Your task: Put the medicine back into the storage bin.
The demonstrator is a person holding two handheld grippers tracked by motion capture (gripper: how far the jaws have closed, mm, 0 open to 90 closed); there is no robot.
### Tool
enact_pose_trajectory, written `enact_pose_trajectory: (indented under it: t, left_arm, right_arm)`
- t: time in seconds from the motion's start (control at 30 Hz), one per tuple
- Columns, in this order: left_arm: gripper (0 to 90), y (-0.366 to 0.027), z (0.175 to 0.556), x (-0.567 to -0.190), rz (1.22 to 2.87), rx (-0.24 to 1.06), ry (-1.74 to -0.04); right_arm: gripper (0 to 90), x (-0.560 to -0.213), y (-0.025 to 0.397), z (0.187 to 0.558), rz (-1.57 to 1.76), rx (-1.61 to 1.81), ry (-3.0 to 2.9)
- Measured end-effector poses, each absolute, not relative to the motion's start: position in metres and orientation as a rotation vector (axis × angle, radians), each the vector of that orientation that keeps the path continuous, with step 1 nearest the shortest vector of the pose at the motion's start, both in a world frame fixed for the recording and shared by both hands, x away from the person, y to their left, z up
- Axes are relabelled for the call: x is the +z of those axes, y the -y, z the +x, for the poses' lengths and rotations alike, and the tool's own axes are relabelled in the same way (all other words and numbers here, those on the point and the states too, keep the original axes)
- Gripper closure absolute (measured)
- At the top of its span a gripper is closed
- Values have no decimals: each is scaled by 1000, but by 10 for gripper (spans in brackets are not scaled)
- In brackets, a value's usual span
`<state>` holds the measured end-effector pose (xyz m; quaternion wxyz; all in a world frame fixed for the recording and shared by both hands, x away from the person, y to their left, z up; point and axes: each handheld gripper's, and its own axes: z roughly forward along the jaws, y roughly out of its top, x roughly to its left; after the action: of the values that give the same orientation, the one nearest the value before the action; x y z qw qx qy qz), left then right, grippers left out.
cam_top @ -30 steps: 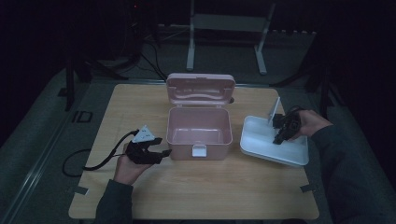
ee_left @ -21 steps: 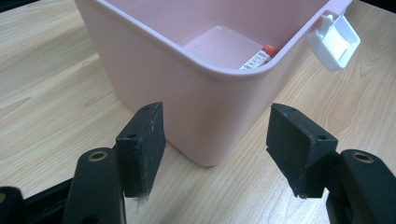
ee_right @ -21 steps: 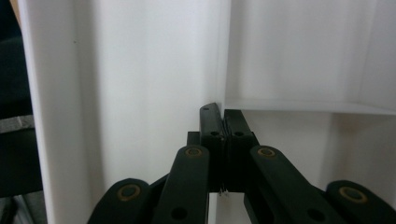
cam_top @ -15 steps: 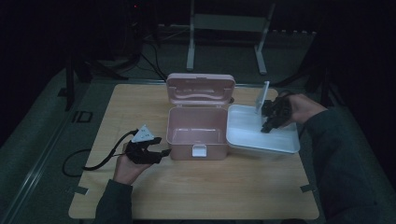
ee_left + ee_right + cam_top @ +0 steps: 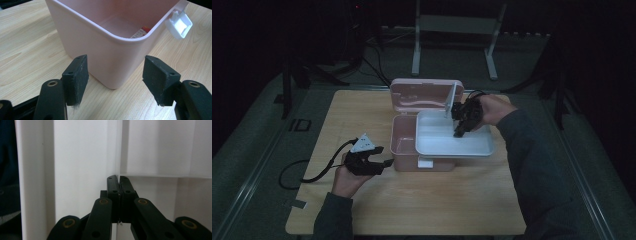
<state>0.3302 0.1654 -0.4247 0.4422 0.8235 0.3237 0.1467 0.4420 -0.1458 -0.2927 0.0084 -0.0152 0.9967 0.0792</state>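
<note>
Pink box (image 5: 412, 142) stands open near the middle of the table (image 5: 362, 107), its lid (image 5: 419, 95) thrown back and standing up behind it. Inside, seen from the left gripper view, the pink floor is mostly bare; a small printed label or card (image 5: 140, 33) with red on it lies against the near wall. What it says is too small to read. A white latch (image 5: 180, 24) hangs off the front rim.

White tray (image 5: 452, 142), shallow, rectangular, plain and with nothing in it, sits over the right part of the box's opening and juts past the box's right side. Whether it rests on the rim or hangs just above it cannot be told. A thin upright divider or wall (image 5: 452, 100) rises at its back left corner.

Right tongs (image 5: 460, 120) pressed together on a thin white wall of the tray at its back edge; in the right gripper view the jaws meet with the white sheet pinched between them.

Left tongs (image 5: 372, 162) spread wide, holding nothing, low over the table just left of the box's front left corner, the corner framed between the pads (image 5: 76, 77).
</note>
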Motion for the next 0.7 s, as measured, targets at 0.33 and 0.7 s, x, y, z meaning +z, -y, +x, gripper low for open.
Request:
enact_pose_trajectory:
  t: [0.33,0.7]
  left_arm:
    - [371,-167,330,-425,2041,364,-805]
    - [370,-167,330,-424,2039,364,-807]
  right_arm:
    - [896,-300,112,453,-30,260,-3100]
    - [896,-316,94,466,-7,335,-3105]
